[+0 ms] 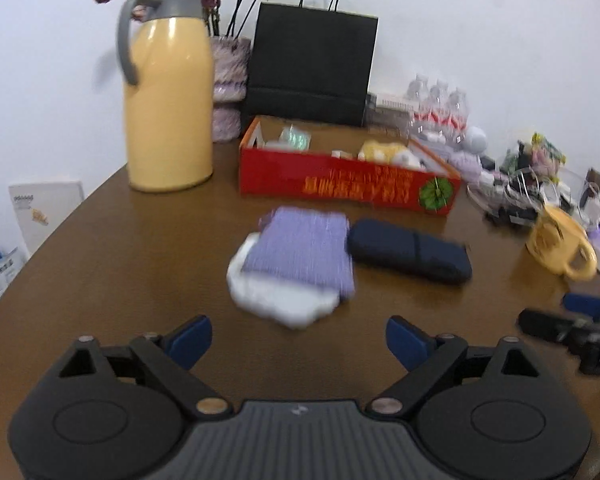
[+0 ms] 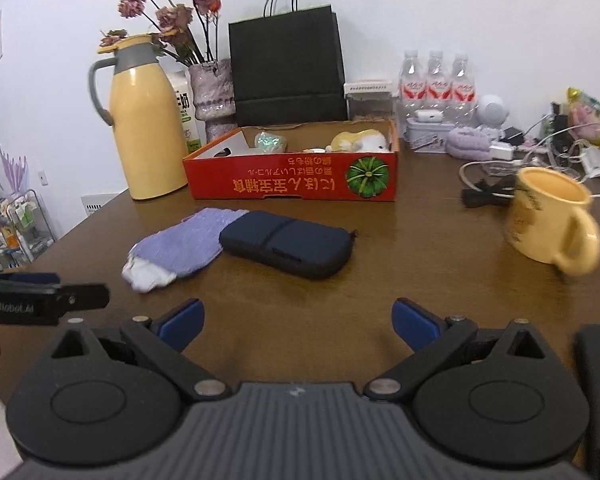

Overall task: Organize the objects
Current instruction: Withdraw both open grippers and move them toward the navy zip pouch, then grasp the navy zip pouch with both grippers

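Lying mid-tabletop: purple-and-white cloth touching a dark blue pouch, both just before the red cardboard box sitting toward the far edge. Standing near the right edge: a yellow mug; near the far left corner, a yellow thermos jug. Hovering over the near edge, left gripper and right gripper, jaws gaping wide, gripping nothing.

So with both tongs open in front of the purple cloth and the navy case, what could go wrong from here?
The purple cloth appears to overlap the navy case, so grabbing either could drag the other. The yellow mug stands close by the right tongs, so a sideways sweep might knock it.
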A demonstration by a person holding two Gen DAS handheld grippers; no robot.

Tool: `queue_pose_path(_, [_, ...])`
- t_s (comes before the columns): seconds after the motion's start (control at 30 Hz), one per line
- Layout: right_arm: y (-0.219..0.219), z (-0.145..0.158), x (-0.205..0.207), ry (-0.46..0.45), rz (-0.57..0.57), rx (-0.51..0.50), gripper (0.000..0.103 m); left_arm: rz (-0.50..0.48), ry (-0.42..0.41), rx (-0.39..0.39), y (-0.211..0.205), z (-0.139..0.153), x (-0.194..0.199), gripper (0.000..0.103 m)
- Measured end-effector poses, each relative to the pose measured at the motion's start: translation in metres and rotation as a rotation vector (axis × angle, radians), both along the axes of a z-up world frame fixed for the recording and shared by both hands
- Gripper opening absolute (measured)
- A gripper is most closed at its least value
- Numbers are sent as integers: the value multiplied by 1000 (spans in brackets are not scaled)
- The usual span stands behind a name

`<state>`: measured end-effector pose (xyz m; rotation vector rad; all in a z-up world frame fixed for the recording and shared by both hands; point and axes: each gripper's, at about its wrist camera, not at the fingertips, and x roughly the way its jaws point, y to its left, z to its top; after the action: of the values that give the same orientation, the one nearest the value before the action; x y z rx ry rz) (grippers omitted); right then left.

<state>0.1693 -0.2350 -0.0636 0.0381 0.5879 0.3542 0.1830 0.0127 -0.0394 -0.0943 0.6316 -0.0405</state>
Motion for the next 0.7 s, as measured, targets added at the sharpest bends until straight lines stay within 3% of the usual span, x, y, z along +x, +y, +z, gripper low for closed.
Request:
queue_pose_path(0.03, [4,-3,14,9,-4,6,99,1,-11,-3,-1,1,13,78])
queue_pose_path(0.17, [13,-19,66,35,-52,51,82,-79,-67,-24,-17,-6,75,74])
queue_pose_path(0.2, [15,-22,74,43,-68,59,74,-99,-56,-25,-23,-11,90,69])
queue_pose_path(0.27, [16,-29,89,66,-85,96,70,-149,-8,-41,-33,-20,123,58])
queue_pose_path(0.37, [15,-36,103,86,-123,126,65,-155,43,-96,-40,-34,154,55])
queue_pose_path(0.43, [9,-42,112,104,-142,168,64,-156,36,-149,-38,-40,160,38])
queue_pose_path(0.5, [0,-48,118,111,-161,240,61,-172,32,-166,-38,-37,155,34])
queue_pose_path(0.57, [-4,-49,117,105,-188,241,56,-195,18,-151,-41,-39,147,32])
queue_pose_path(0.63, [-6,-47,114,116,-193,238,39,-179,14,-127,-47,-36,136,30])
queue_pose_path(0.7, [-11,-42,104,128,-178,218,34,-169,5,-126,-50,-28,118,27])
